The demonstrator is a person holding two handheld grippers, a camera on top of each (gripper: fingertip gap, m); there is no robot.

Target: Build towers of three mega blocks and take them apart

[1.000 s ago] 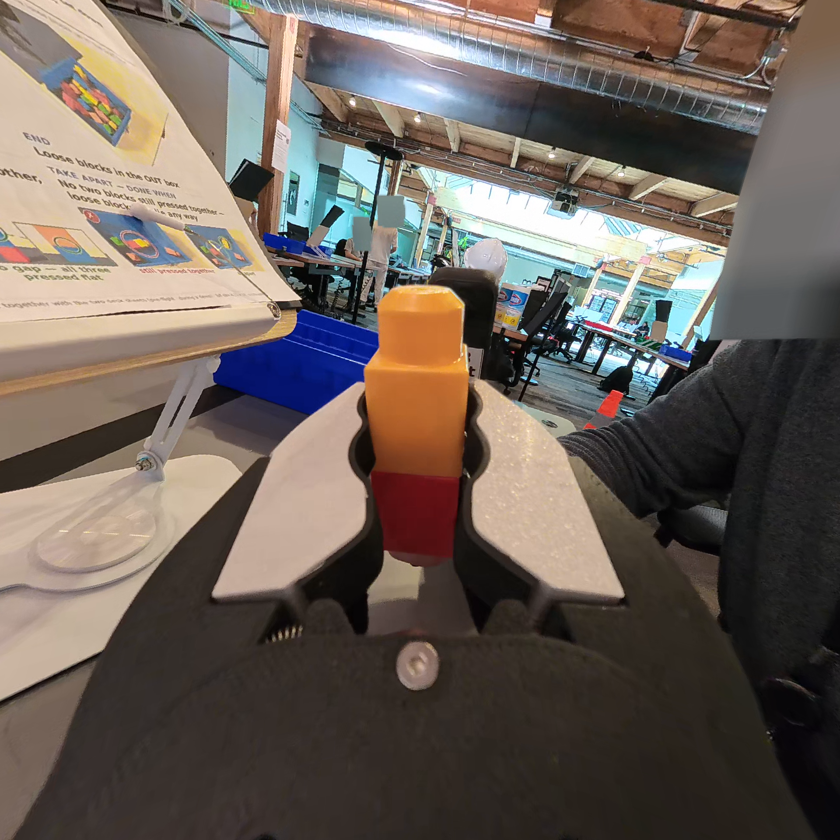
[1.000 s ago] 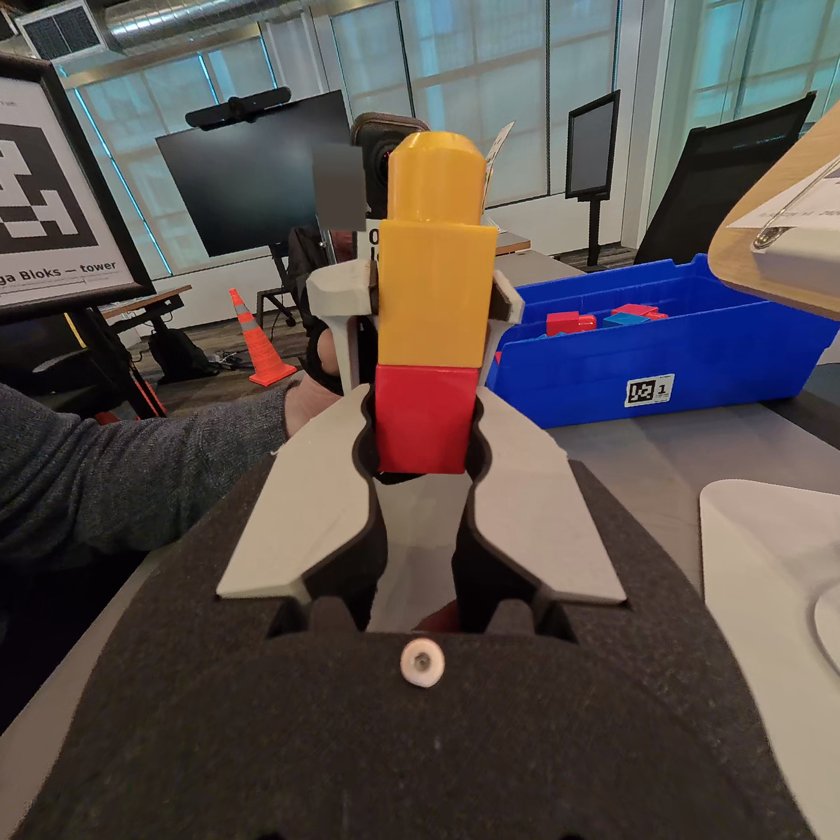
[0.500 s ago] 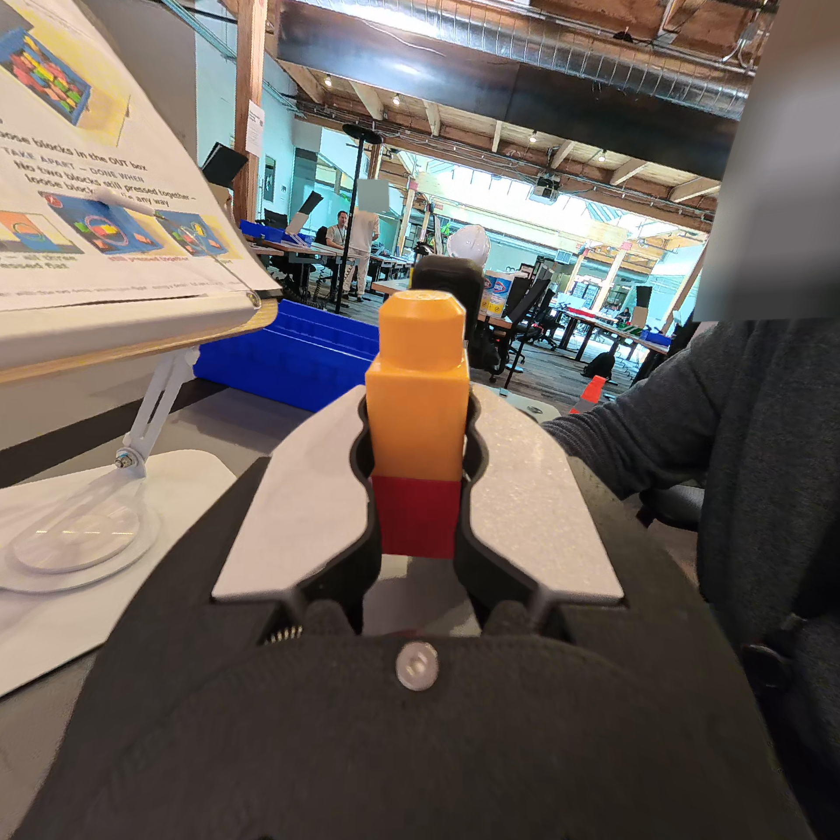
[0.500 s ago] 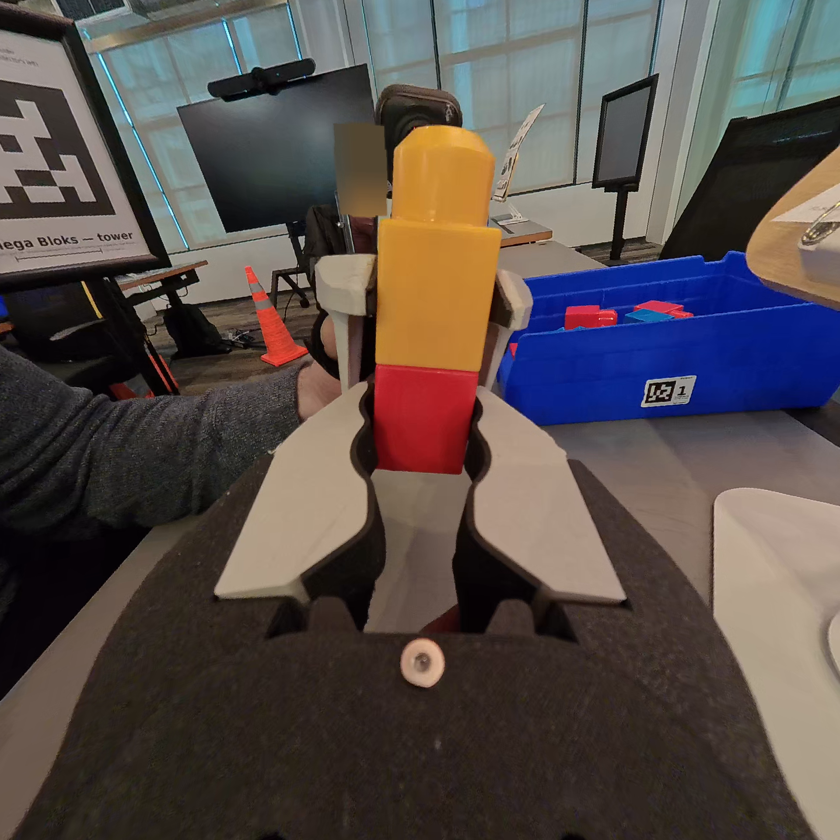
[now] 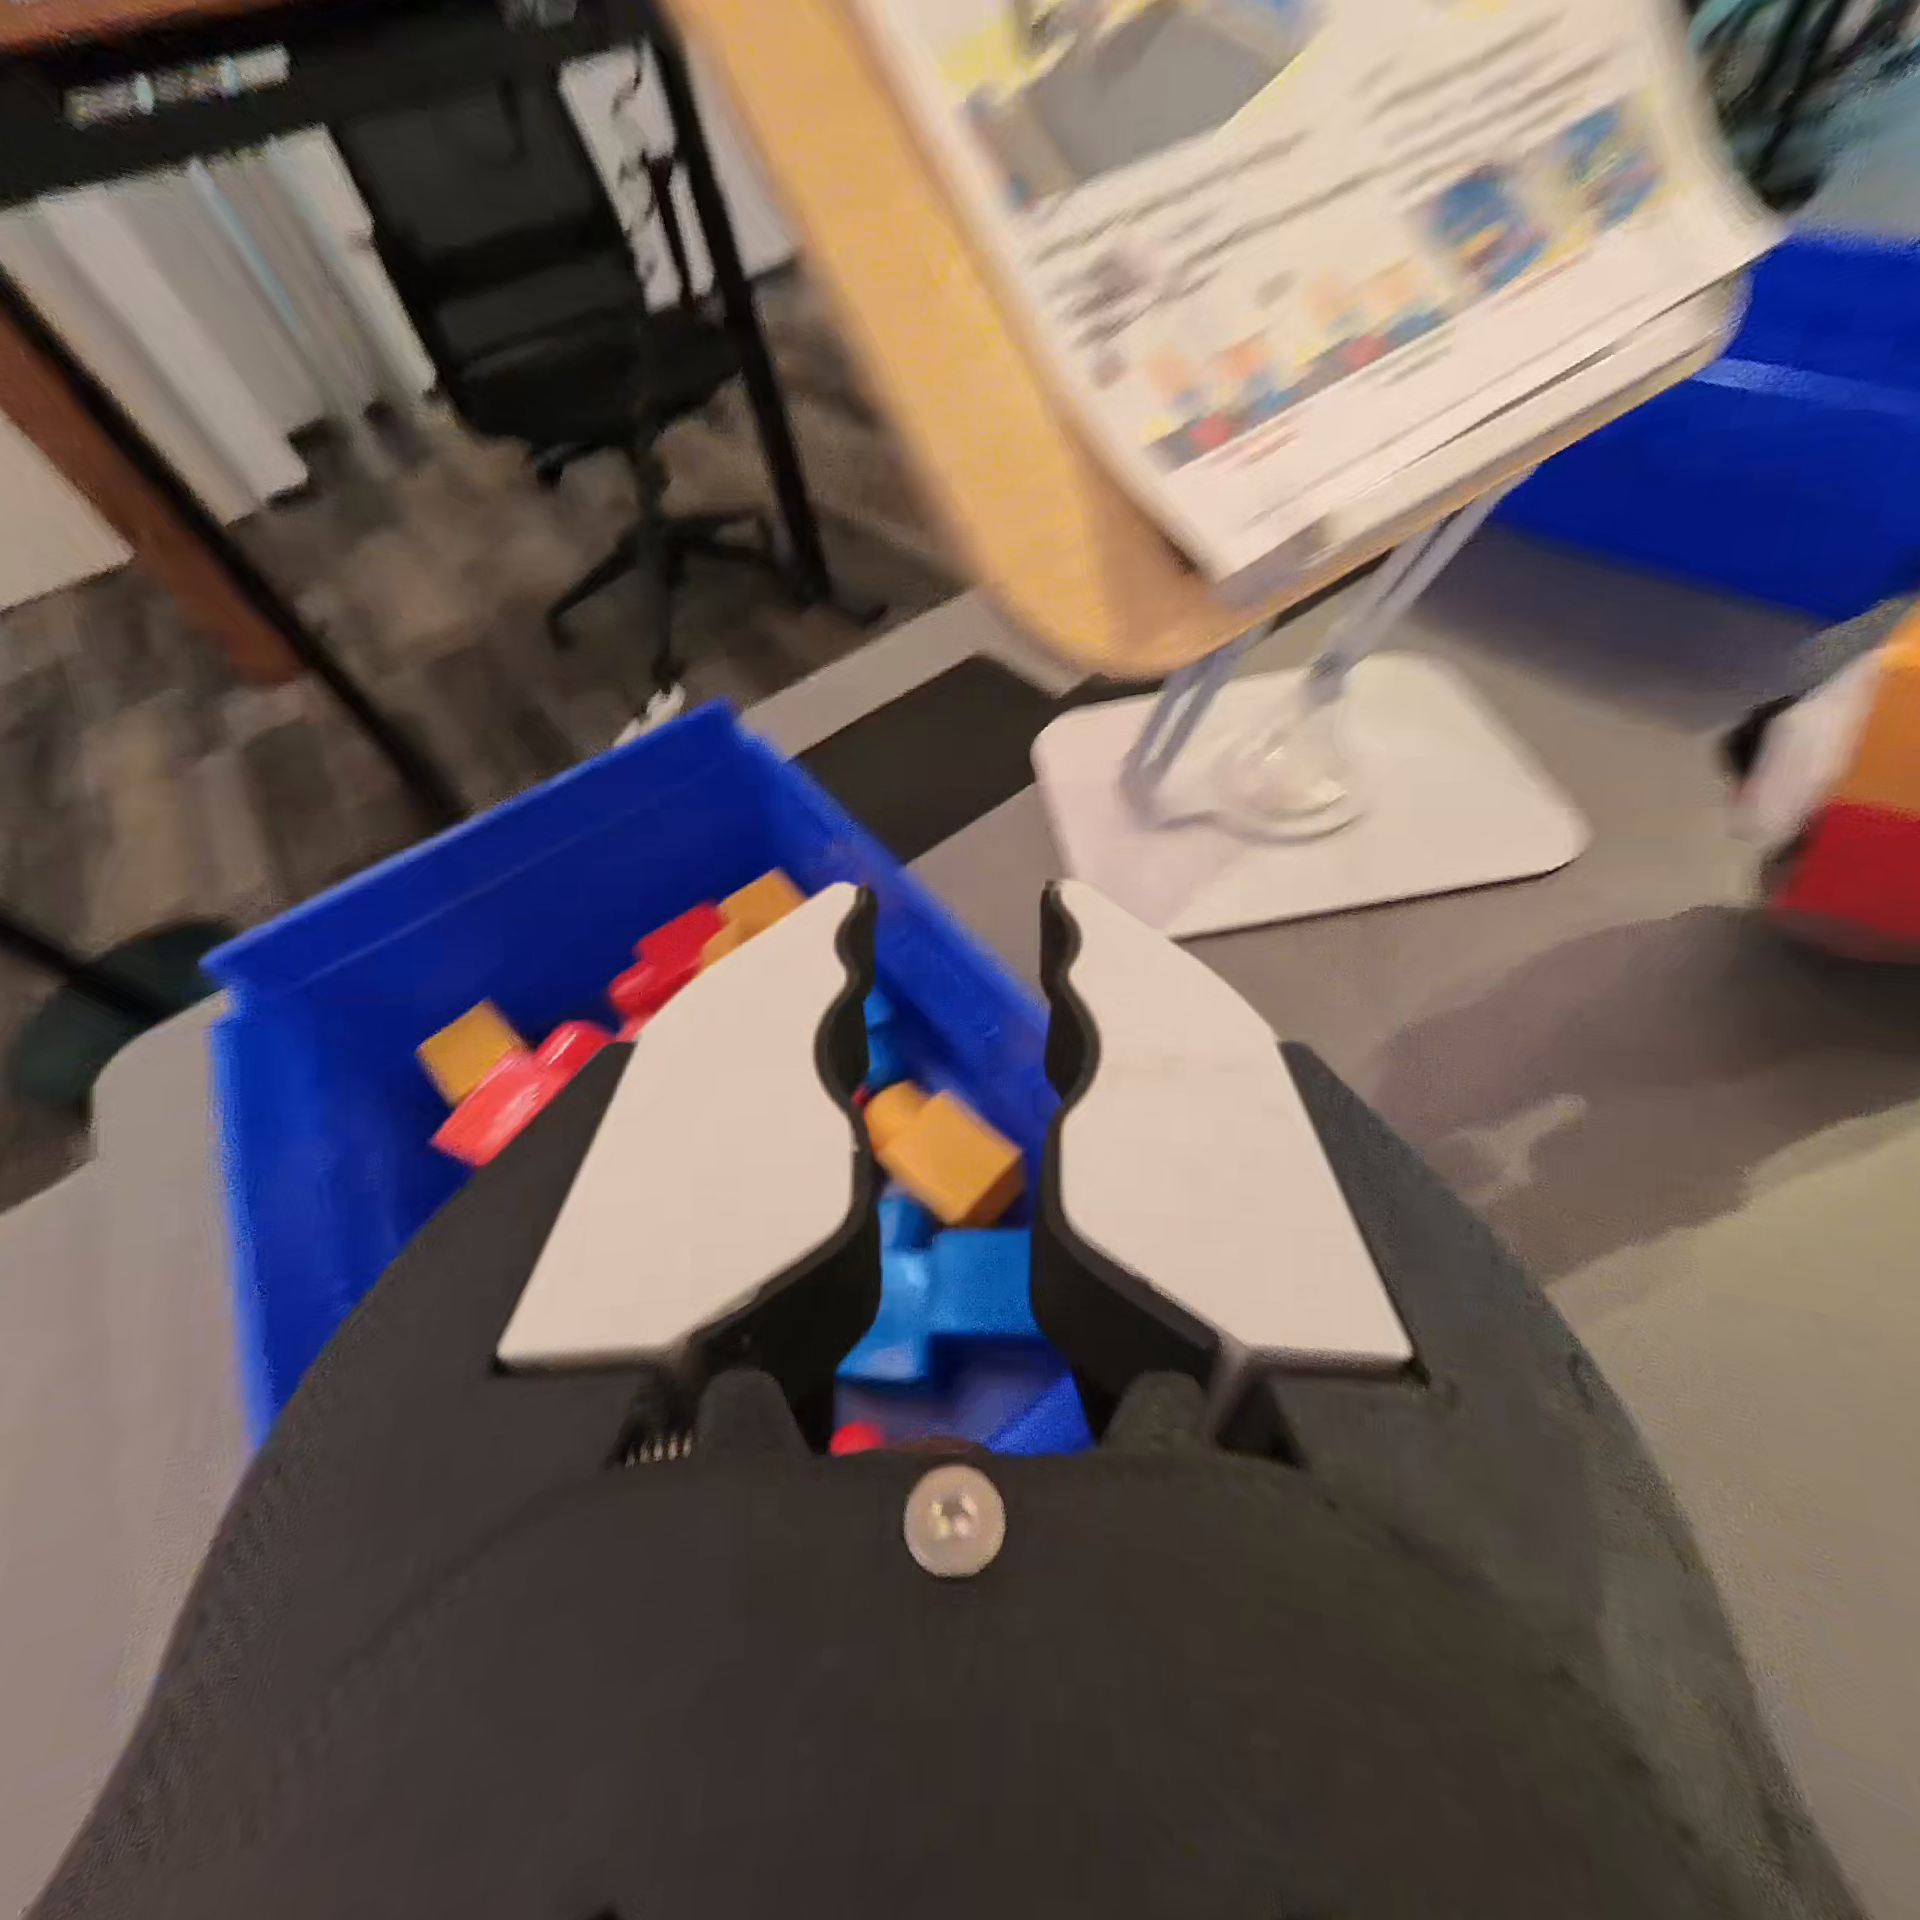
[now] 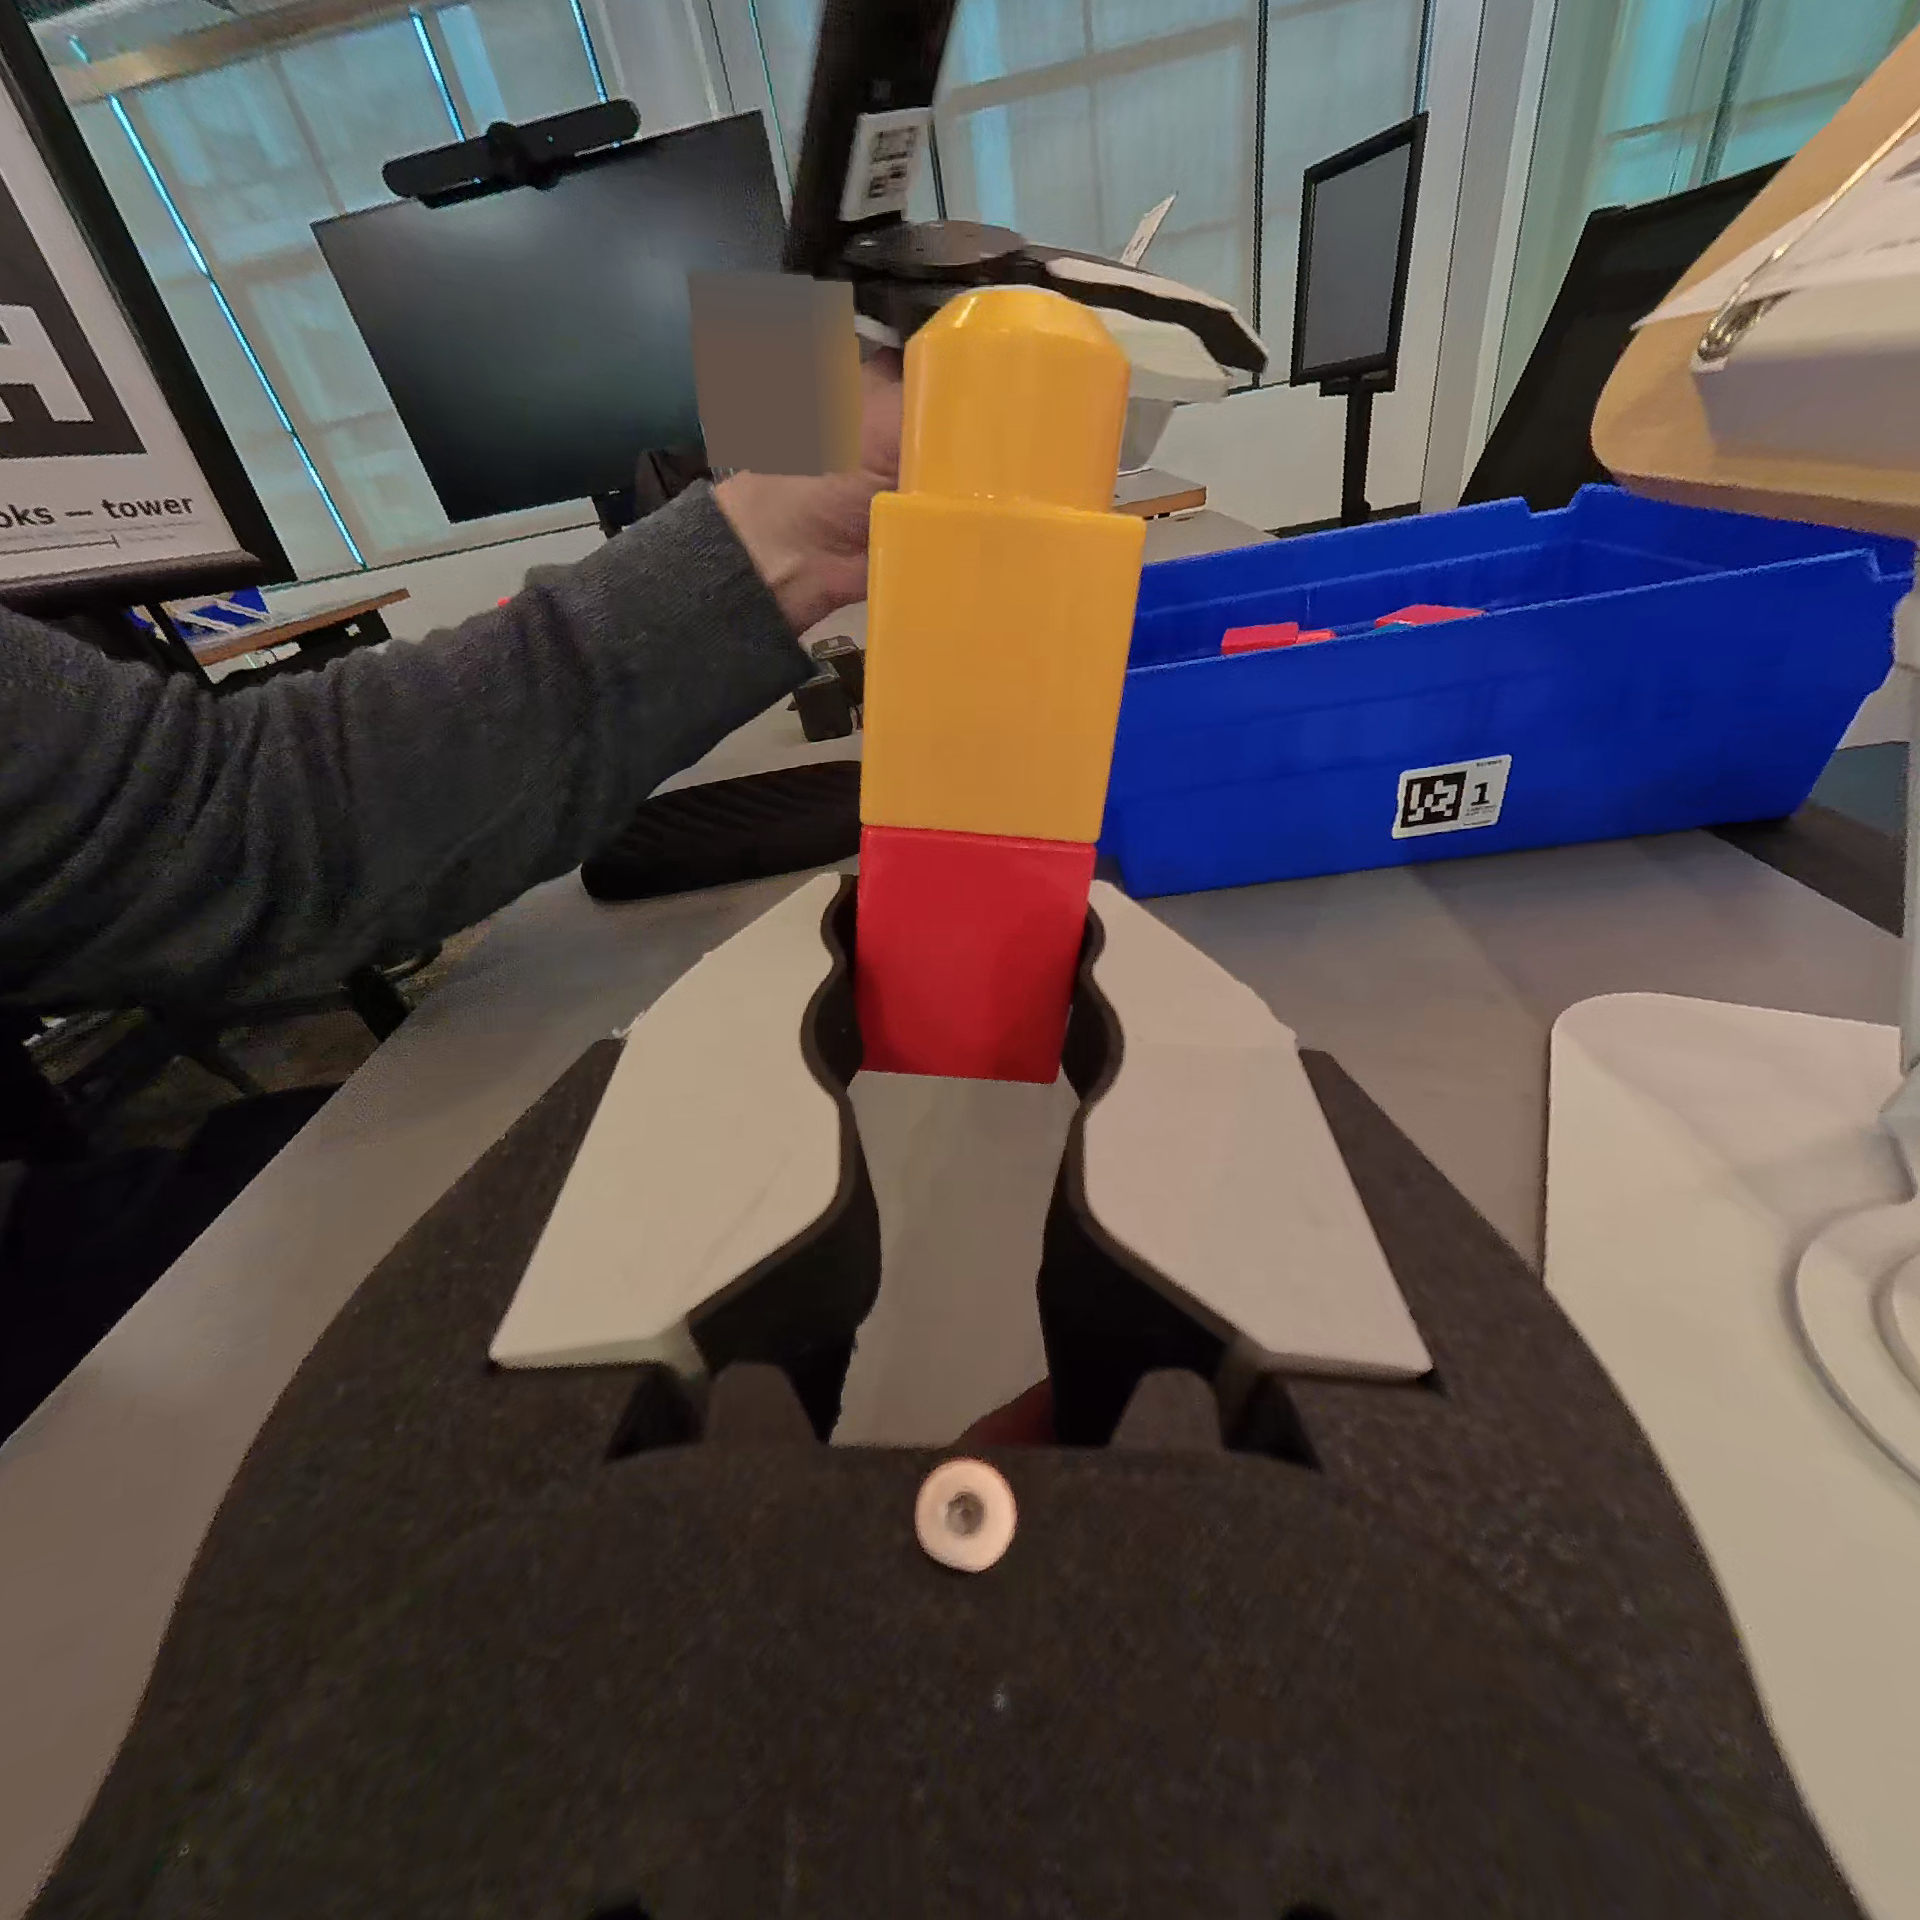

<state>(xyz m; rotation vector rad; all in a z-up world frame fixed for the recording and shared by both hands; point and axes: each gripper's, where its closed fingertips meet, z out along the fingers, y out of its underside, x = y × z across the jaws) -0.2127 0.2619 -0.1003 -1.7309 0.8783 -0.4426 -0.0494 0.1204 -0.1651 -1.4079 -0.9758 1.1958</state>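
Note:
My right gripper point(image 6: 966, 914) is shut on a red block point(image 6: 966, 956) with a yellow block point(image 6: 997, 665) pressed on top, held upright above the grey table. This stack shows blurred at the right edge of the left wrist view point(image 5: 1860, 821). My left gripper point(image 5: 951, 904) is open and empty, pointing down over a blue bin point(image 5: 468, 862) that holds loose yellow point(image 5: 945, 1153), blue point(image 5: 956, 1299) and red blocks point(image 5: 509, 1091). In the right wrist view the left gripper point(image 6: 1143, 332) shows behind the stack's top, above a blue bin point(image 6: 1455, 707).
A tilted instruction board point(image 5: 1299, 260) on a white stand base point(image 5: 1351, 831) is right of the bin. A second blue bin point(image 5: 1818, 436) sits behind it. The person's grey sleeve point(image 6: 364, 748) crosses the left. A framed sign point(image 6: 94, 364) stands far left. About 25 cm separates my left fingertips from my right.
My left gripper has let go of the yellow block, opened, and swung away to above the blue bin. My right gripper still holds the red-and-yellow stack.

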